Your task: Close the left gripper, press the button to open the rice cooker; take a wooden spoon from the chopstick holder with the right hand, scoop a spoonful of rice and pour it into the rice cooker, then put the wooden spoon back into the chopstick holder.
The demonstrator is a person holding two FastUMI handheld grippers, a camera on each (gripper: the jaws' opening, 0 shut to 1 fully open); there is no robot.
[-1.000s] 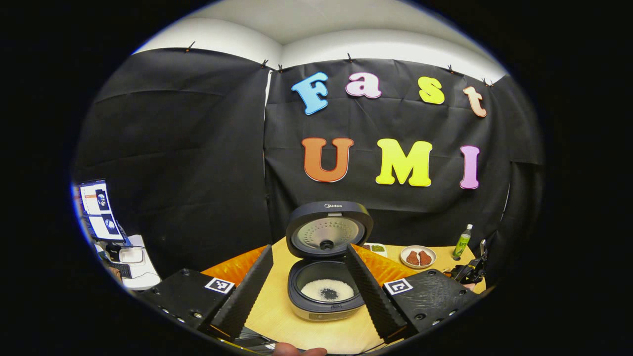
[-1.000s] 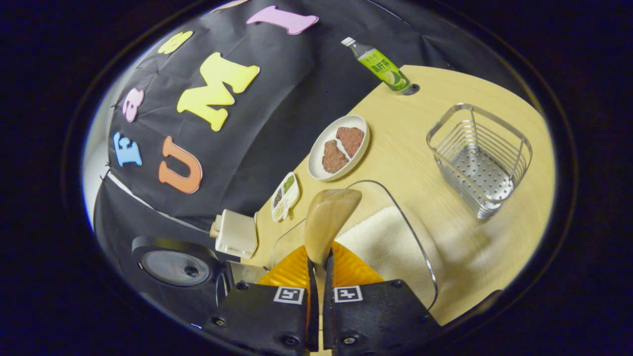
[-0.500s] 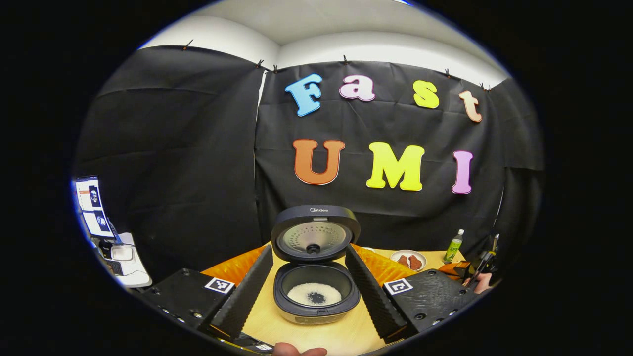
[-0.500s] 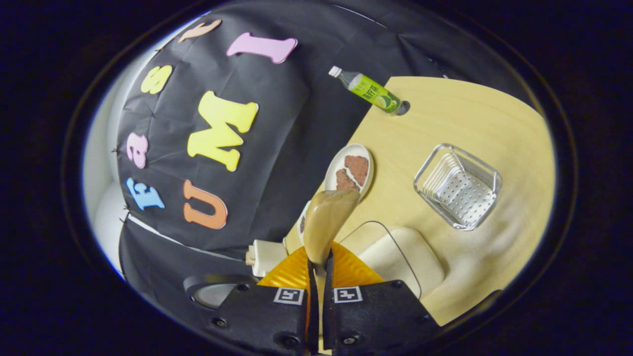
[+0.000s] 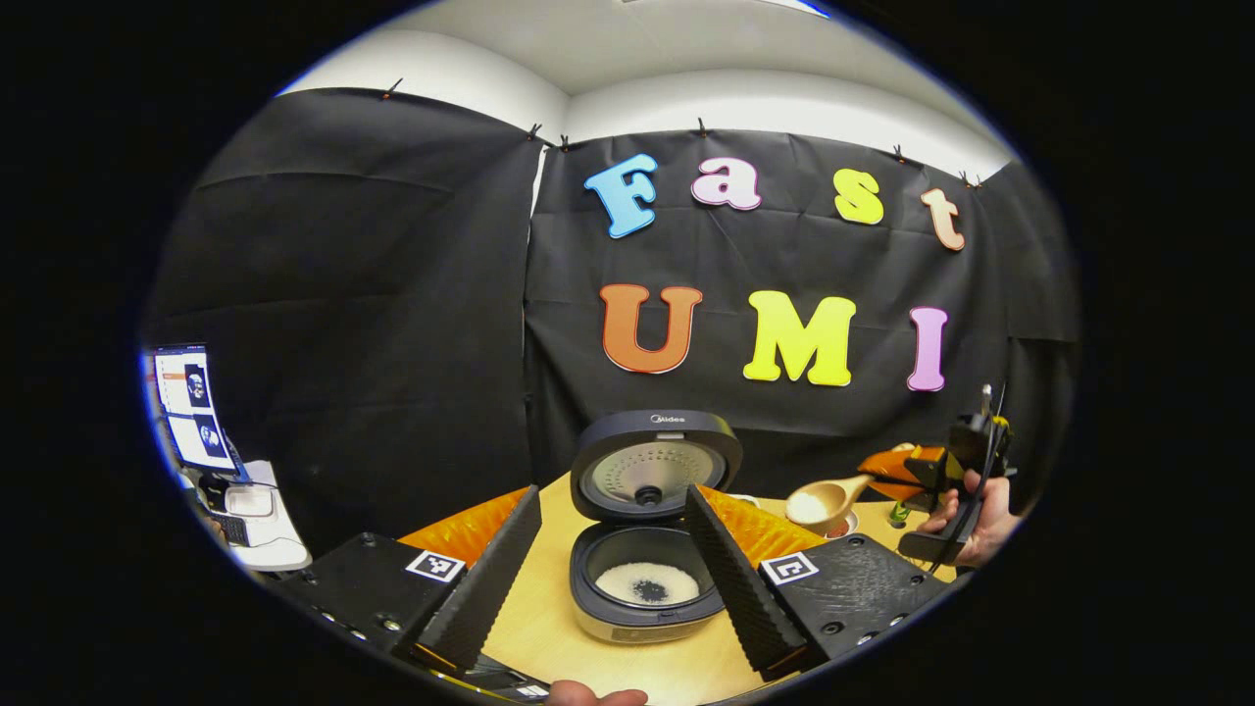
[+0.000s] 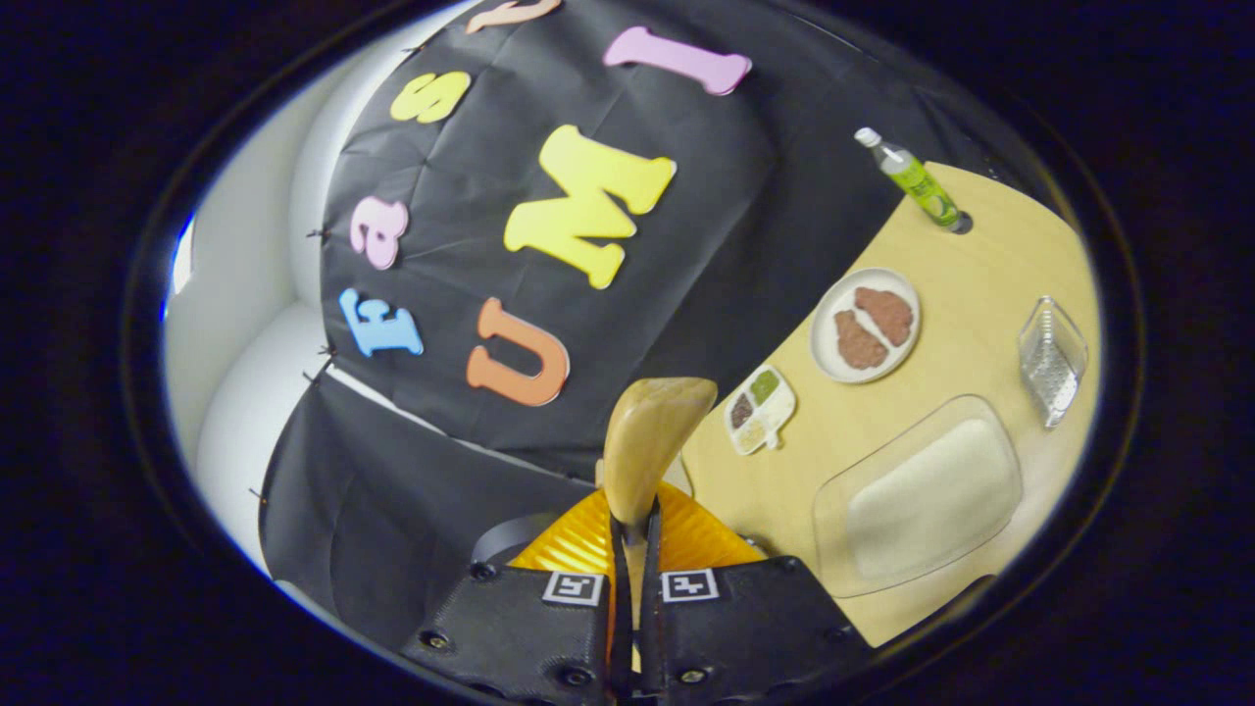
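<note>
Pale wooden spoon [image 5: 822, 502] heaped with white rice, long axis roughly level, bowl toward open dark grey rice cooker [image 5: 647, 579], handle clamped in right gripper [image 6: 633, 549], left gripper [image 5: 613, 564] fingers spread apart

The right tool [image 6: 633, 549] is clamped on the handle of the wooden spoon [image 6: 647, 446], its two fingers pressed against it with only a thin gap between them; the spoon's bowl rises ahead of the tool, seen from its back. Beyond it the tabletop [image 6: 990, 270] runs tilted across the right of the view. On it, nearest, lies a clear rectangular tray of rice [image 6: 922, 490]. Farther off sit a small divided dish [image 6: 758, 407] and a white plate with two brown pieces [image 6: 868, 324]. A metal chopstick holder [image 6: 1051, 358] stands at the right edge, and a green bottle [image 6: 912, 178] stands at the far end
</note>
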